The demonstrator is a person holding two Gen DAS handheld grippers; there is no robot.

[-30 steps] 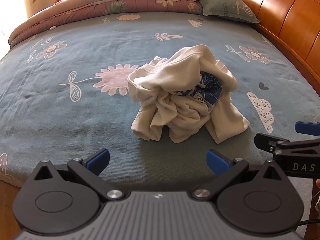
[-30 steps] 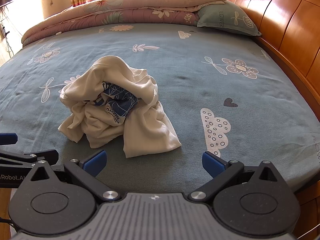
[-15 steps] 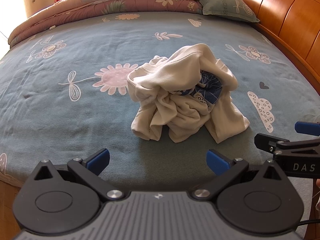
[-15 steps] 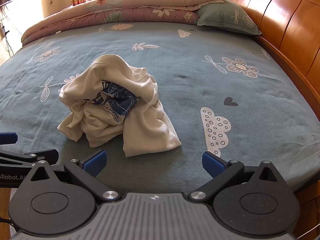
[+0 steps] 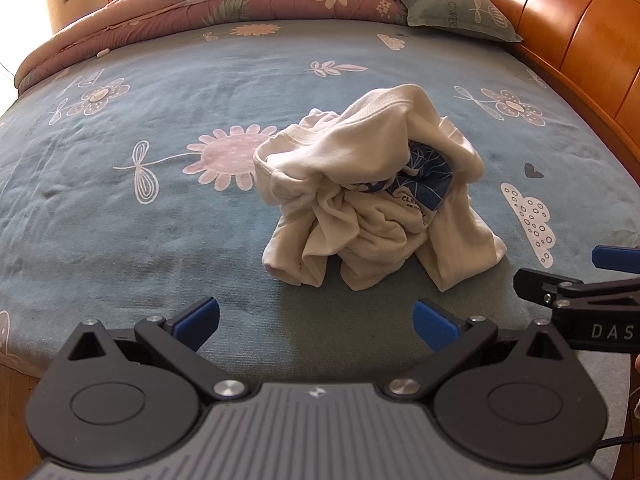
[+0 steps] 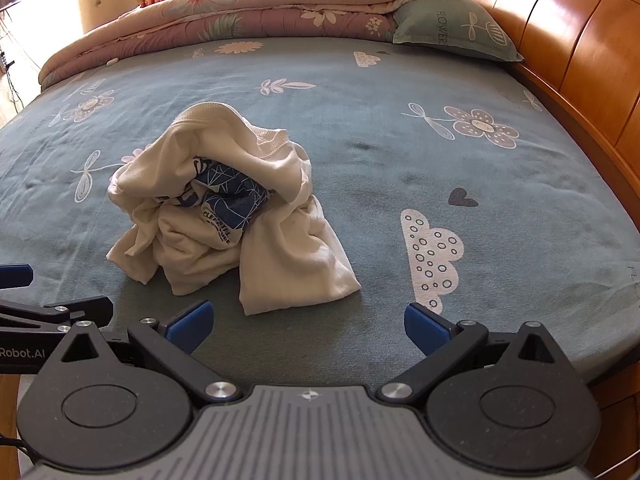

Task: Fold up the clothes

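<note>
the bed [image 5: 120, 208], under a blue-grey sheet printed with flowers and clouds, spreads ahead of both claws; a wooden headboard [image 6: 560, 52] runs along to the right of them. a rolled pink quilt [image 6: 240, 12] and a green pillow [image 6: 452, 28] lie far ahead, at the bed's far edge.

the cream garment [image 5: 372, 196] sits in a crumpled heap, not folded, a dark blue print showing in its hollow. it lies just ahead of the left claw [image 5: 316, 322] and slightly to that claw's right; from the right claw [image 6: 306, 324] it lies ahead and to the left.

both claws hover over the near edge of the bed, spread wide and gripping nothing, likely poised to take cloth.

the right view shows the garment's ribbed hem and print lettering more plainly; the left view shows its left-hand folds and a pink flower behind it.
</note>
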